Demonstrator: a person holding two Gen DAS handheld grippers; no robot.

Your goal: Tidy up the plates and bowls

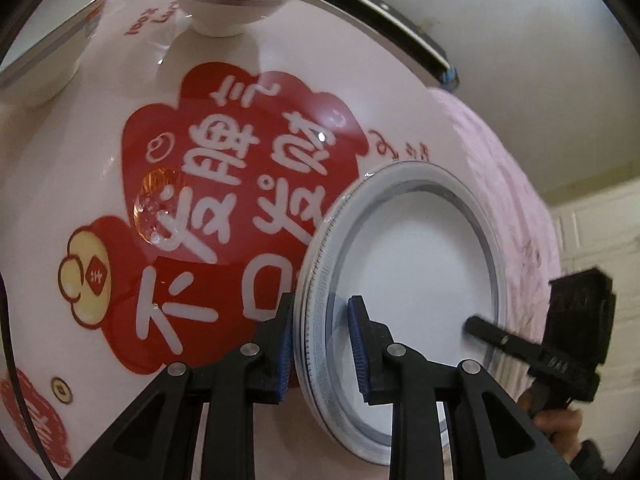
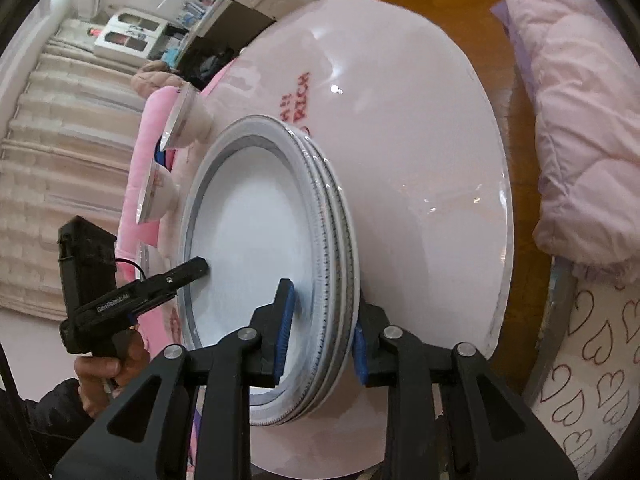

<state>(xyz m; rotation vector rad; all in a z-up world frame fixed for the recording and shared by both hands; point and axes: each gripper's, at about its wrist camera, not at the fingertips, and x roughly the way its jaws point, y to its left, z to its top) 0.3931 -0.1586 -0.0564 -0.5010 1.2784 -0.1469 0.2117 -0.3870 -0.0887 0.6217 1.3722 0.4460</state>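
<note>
Table (image 1: 100,184): round, glossy pale-pink cover with a big red patch of white lettering, fills most of the left wrist view. In the right wrist view it tips up the middle of the frame, with wooden floor past its far edge.

Pink quilted fabric (image 2: 580,120): bunched along the right side of the right wrist view, off the table.

Stack of plates (image 2: 256,240): white with grey patterned rims, at least three rim edges showing. It sits flat on the table cover, lower centre in the right wrist view, lower right in the left wrist view.

Two bowls: white with a silver band at the rim, upright on the table, well apart from the stack. One bowl (image 1: 228,4) sits top centre of the left wrist view, the second bowl (image 1: 52,40) at upper left, cut by the frame edge.

Left gripper (image 1: 322,344): jaws straddle the stack's near rim, one blue pad over the top plate, the other outside the edge. I cannot tell whether the pads press.

Right gripper (image 2: 322,336): straddles the opposite rim the same way, one pad over the top plate, one tucked against the stack's outer edge. I cannot tell whether it is clamped.

Hand (image 2: 104,364): lower left of the right wrist view, on the left gripper's handle.
</note>
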